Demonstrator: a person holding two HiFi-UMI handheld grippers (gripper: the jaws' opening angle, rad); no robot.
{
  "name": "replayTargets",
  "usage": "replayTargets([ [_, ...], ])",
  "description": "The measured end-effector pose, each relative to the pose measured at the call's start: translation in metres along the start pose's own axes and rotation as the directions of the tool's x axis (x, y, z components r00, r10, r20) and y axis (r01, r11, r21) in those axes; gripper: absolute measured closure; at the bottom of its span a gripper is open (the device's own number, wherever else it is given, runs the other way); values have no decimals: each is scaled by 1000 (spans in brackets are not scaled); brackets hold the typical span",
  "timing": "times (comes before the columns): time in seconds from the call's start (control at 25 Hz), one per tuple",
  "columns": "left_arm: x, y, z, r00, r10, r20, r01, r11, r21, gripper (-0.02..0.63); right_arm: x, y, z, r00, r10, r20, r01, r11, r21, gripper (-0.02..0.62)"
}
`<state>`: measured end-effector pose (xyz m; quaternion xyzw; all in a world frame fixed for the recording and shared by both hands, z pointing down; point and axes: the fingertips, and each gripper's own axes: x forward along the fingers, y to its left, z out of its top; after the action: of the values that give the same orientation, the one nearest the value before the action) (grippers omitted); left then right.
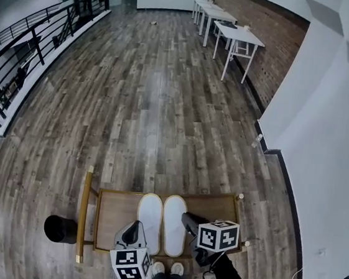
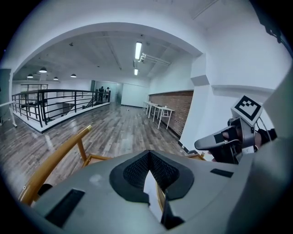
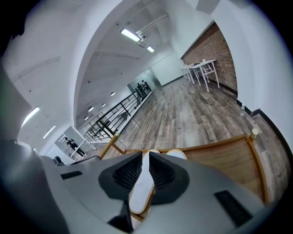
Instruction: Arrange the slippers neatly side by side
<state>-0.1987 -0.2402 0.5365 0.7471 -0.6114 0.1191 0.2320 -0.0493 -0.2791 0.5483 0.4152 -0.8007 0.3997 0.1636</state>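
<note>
Two white slippers lie side by side, soles up, on a low wooden table: the left slipper and the right slipper touch along their long sides. My left gripper hovers at the near end of the left slipper, with its tips meeting and nothing between them. My right gripper hangs over the right edge of the right slipper. Its jaws stand a little apart and empty. Through that gap the left slipper shows below, with the right slipper beside it.
A raised wooden rail borders the table's left side. A black round object stands on the floor to its left. A white wall runs close on the right. White tables and a black railing stand far off.
</note>
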Motion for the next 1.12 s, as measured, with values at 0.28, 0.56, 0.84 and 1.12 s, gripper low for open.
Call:
replayTargets([
  [0.28, -2, -24, 6, 999, -35, 21, 35, 999, 6, 606, -15, 15, -4, 975, -185, 126, 197, 976, -88, 597],
  [0.56, -6, -35, 6, 998, -60, 25, 59, 998, 38, 606, -19, 34, -17, 964, -221, 148, 242, 960, -140, 597],
  [0.84, -12, -46, 8, 997, -76, 30, 73, 995, 72, 606, -24, 36, -27, 962, -231, 149, 249, 961, -121, 597],
  [1.12, -17, -57, 5, 995, -100, 18, 97, 989, 108, 606, -25, 32, -30, 960, -246, 137, 263, 957, -123, 597],
])
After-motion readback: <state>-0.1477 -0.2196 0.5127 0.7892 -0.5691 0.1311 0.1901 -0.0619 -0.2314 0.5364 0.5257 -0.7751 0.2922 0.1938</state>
